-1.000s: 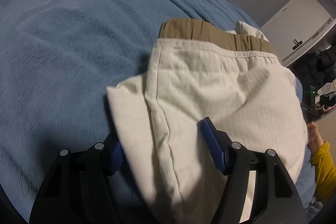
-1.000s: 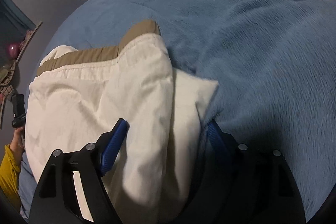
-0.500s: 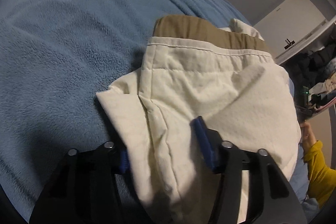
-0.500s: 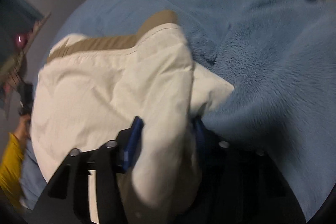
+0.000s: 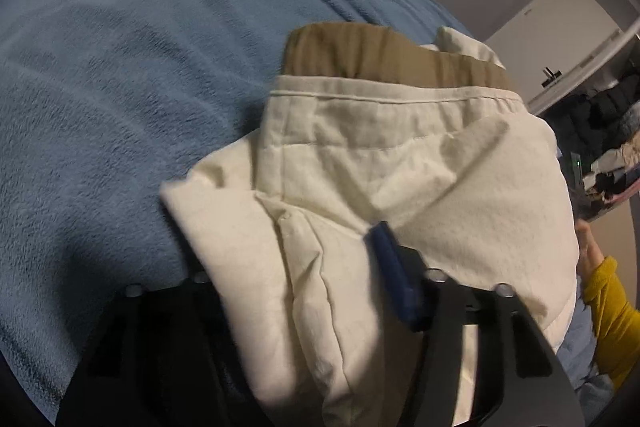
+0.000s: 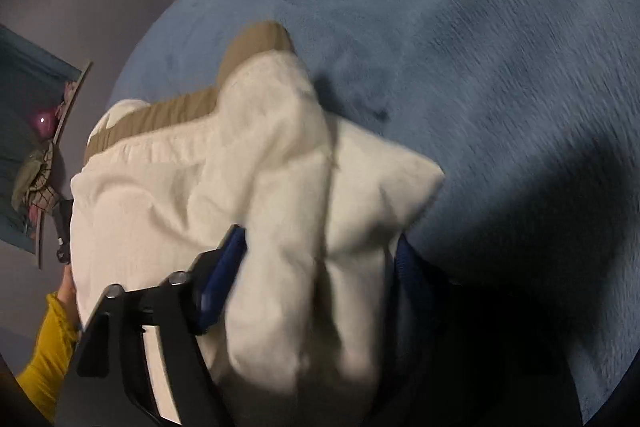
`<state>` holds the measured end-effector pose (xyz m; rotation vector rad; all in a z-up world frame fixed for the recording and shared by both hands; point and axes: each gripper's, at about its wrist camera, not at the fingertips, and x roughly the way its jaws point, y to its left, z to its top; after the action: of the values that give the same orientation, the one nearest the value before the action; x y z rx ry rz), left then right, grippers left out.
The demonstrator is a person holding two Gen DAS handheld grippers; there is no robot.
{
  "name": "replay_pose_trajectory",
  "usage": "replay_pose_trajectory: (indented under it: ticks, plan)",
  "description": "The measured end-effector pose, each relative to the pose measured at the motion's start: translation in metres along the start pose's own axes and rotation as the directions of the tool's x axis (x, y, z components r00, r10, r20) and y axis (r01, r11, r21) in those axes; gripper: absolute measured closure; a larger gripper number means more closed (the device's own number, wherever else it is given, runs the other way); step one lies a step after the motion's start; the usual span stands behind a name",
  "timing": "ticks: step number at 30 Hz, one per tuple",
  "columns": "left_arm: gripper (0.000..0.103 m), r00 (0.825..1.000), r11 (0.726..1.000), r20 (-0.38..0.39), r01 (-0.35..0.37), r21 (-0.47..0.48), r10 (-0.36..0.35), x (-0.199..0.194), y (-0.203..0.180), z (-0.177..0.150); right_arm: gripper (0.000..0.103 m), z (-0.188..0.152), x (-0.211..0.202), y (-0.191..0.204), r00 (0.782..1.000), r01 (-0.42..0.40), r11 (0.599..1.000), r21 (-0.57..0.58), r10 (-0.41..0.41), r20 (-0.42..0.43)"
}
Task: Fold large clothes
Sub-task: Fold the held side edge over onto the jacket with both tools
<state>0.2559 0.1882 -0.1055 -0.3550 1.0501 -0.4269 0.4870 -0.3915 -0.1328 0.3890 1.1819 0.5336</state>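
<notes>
Both tongs are closing on the near edge of the folded cream garment [image 5: 400,155], one at each near corner, as it is lying on the blue blanket [image 5: 120,87]. On the left gripper [image 5: 292,279], the blue pad [image 5: 394,275] at about four o'clock of the view's centre is pressing onto the top of the cloth, while the opposite finger at seven o'clock is hiding under the fold; the jaws have just been narrowing and are now standing partly apart with several layers bunched between them, so they are clamping the cloth. On the right gripper [image 6: 316,259], blue pads are lying at seven and five o'clock, and the cream garment [image 6: 240,187] is bulging thickly between them; these jaws have also just been narrowing and are squeezing the bundle. A tan waistband [image 5: 380,55] is showing at the garment's far edge, toward twelve o'clock. To be doing this step well, each jaw should be taking every layer of the fold, not only the top sheet, and both hands should be lifting and carrying evenly so that the edge is staying straight. A yellow sleeve [image 5: 608,315] is appearing at four o'clock in the left view.
</notes>
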Motion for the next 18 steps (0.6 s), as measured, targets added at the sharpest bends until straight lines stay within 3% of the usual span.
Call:
replay_pose_trajectory:
  ticks: [1, 4, 6, 9, 11, 13, 15, 18]
  plan:
    - [0.072, 1.000, 1.000, 0.022, -0.006, 0.030, 0.006, -0.004, -0.007, -0.001, 0.079, -0.001, -0.004, 0.013, 0.999, 0.008, 0.999, -0.041, -0.007, 0.032]
    - [0.089, 0.992, 0.988, 0.103, -0.079, 0.129, 0.066, -0.024, -0.033, -0.010, 0.091, -0.007, -0.025, 0.052, 0.985, 0.117, 0.975, -0.190, -0.090, 0.146]
    - [0.091, 0.983, 0.982, 0.168, -0.094, 0.165, 0.066, -0.040, -0.043, -0.012, 0.092, -0.015, -0.045, 0.074, 0.967, 0.150, 0.955, -0.256, -0.088, 0.239]
    - [0.091, 0.963, 0.983, 0.267, -0.078, 0.167, 0.031, -0.070, -0.051, -0.008, 0.093, -0.012, -0.073, 0.121, 0.920, 0.207, 0.911, -0.356, -0.057, 0.389]
    - [0.092, 0.945, 0.978, 0.322, -0.122, 0.168, 0.062, -0.084, -0.053, 0.003, 0.094, -0.004, -0.080, 0.133, 0.899, 0.225, 0.893, -0.390, -0.036, 0.437]
    - [0.091, 0.923, 0.985, 0.379, -0.118, 0.127, 0.062, -0.095, -0.047, 0.016, 0.093, 0.014, -0.079, 0.141, 0.880, 0.200, 0.900, -0.388, 0.009, 0.475]
    - [0.091, 0.908, 0.988, 0.411, -0.127, 0.087, 0.080, -0.097, -0.038, 0.026, 0.093, 0.031, -0.077, 0.134, 0.877, 0.184, 0.910, -0.372, 0.019, 0.480]
    - [0.089, 0.919, 0.977, 0.357, -0.202, 0.064, 0.167, -0.071, -0.022, 0.038, 0.093, 0.052, -0.046, 0.117, 0.897, 0.204, 0.918, -0.340, -0.036, 0.440]
